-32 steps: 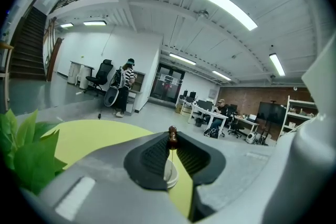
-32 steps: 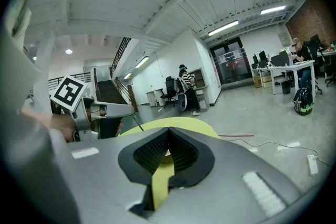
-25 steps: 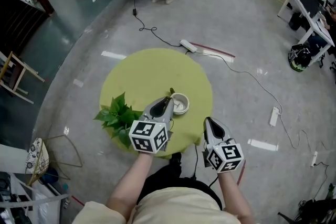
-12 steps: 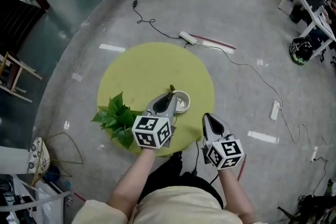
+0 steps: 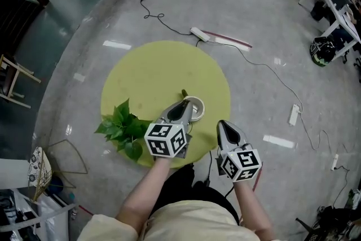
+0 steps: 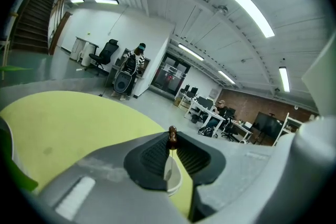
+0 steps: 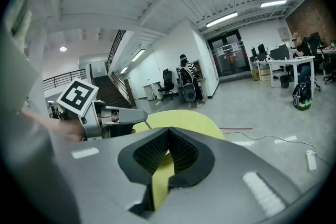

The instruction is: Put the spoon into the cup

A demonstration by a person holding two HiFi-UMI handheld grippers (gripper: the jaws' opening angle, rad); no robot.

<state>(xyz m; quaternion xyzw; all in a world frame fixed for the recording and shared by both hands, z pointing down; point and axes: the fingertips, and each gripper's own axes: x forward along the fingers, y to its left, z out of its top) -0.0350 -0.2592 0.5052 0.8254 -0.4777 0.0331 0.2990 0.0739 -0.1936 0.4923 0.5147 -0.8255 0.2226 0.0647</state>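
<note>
**Left gripper lowered over the cup; spoon held, not released.**

Table (image 5: 146, 70): round and yellow-green, with a plant (image 5: 125, 127) at its near left edge. Over the last second the left gripper (image 5: 184, 103) has come down slightly and rolled a little above the cup (image 5: 198, 107), which stands near the table's near edge, right of the plant. Its jaws pinch the spoon (image 6: 171, 138) by the thin handle, brown knob end up, lower end hanging at the cup mouth. Whether the lower end has passed the rim cannot be determined. The right gripper (image 5: 222, 123) sits off the near right edge, jaws pressed together on nothing. Assessment: insertion is under way; what remains is further lowering, then release.
</note>
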